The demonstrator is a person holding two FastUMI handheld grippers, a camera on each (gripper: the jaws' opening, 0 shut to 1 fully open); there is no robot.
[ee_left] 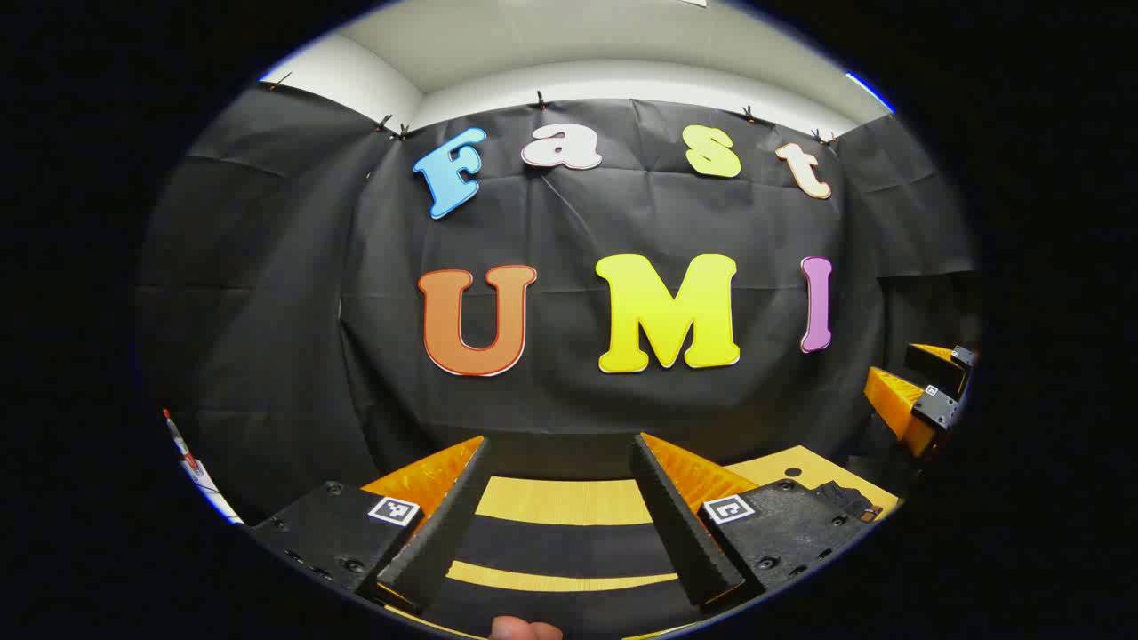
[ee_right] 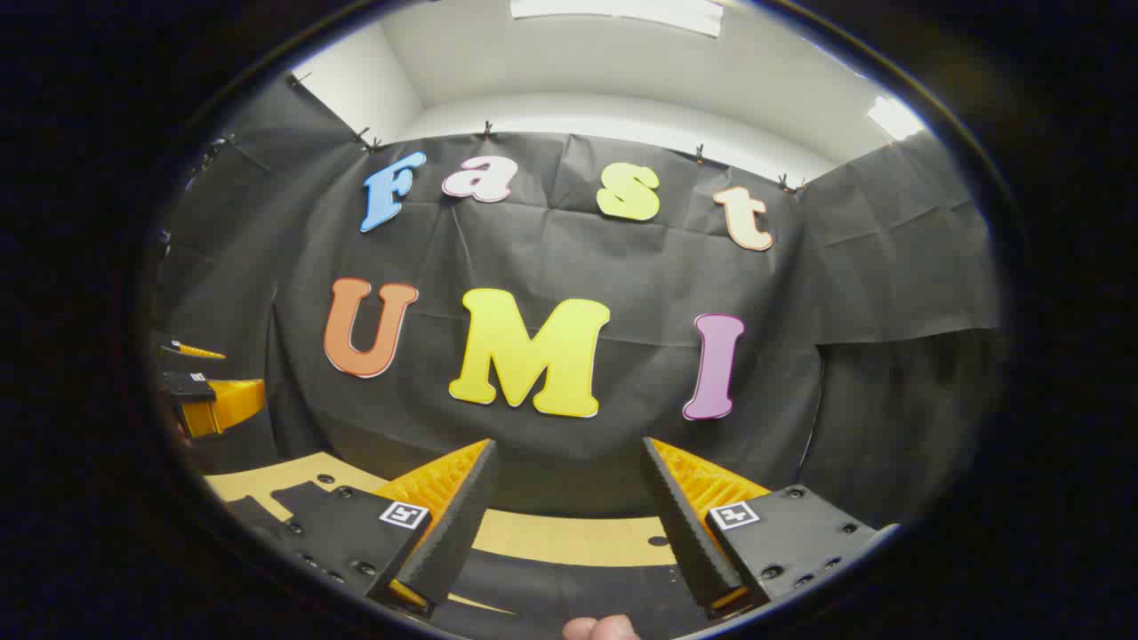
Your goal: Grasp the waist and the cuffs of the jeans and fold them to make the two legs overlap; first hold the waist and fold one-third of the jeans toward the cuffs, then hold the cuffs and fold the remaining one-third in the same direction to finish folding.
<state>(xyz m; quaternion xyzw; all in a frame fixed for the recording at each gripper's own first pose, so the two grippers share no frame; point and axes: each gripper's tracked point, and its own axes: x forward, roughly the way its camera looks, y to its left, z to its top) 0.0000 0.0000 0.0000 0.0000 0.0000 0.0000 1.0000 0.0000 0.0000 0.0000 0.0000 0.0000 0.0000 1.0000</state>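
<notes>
Both grippers sit high, facing the booth wall, nothing gripped. Left gripper point(ee_left: 560, 516) has jaws wide apart and empty; right gripper point(ee_right: 569, 524) the same. Jeans point(ee_left: 569, 551) lie as dark cloth on the tabletop point(ee_left: 800, 467) below and between the jaws, and which end is the waist is unclear from here. Likely step: the first grasp at waist and cuffs. Advice: tilt both down, find the hems, pinch both layers at the edge, and keep the legs aligned.

Two hand-held grippers: left hand-held gripper point(ee_left: 560, 516), right hand-held gripper point(ee_right: 569, 516); one table point(ee_left: 569, 502).
</notes>
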